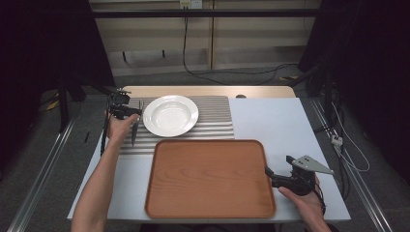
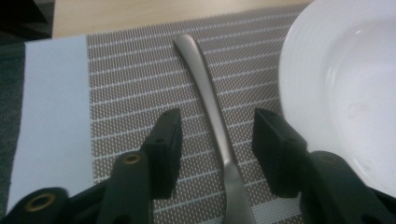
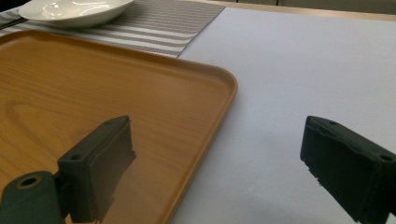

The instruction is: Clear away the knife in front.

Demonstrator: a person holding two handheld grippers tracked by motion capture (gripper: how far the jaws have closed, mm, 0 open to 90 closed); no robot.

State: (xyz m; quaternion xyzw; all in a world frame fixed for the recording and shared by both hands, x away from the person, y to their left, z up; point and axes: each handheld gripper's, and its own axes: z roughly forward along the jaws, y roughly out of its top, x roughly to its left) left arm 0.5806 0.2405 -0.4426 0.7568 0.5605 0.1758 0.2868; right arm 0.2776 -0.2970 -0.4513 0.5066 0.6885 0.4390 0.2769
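Placemat lies at far centre-left of table. Plate sits on the mat's left part. Piece of cutlery lies on the mat just left of the plate, between the left gripper's parted jaws. Tray near centre, its far edge at the mat. Right gripper just right of the tray, its jaws straddling the rim.

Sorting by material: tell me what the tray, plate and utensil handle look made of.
Tray: wood or wood-look laminate, matte, visible grain.
Plate: glazed white ceramic, probably; glossy highlights.
Utensil handle: brushed metal, likely stainless steel; dull grey sheen.
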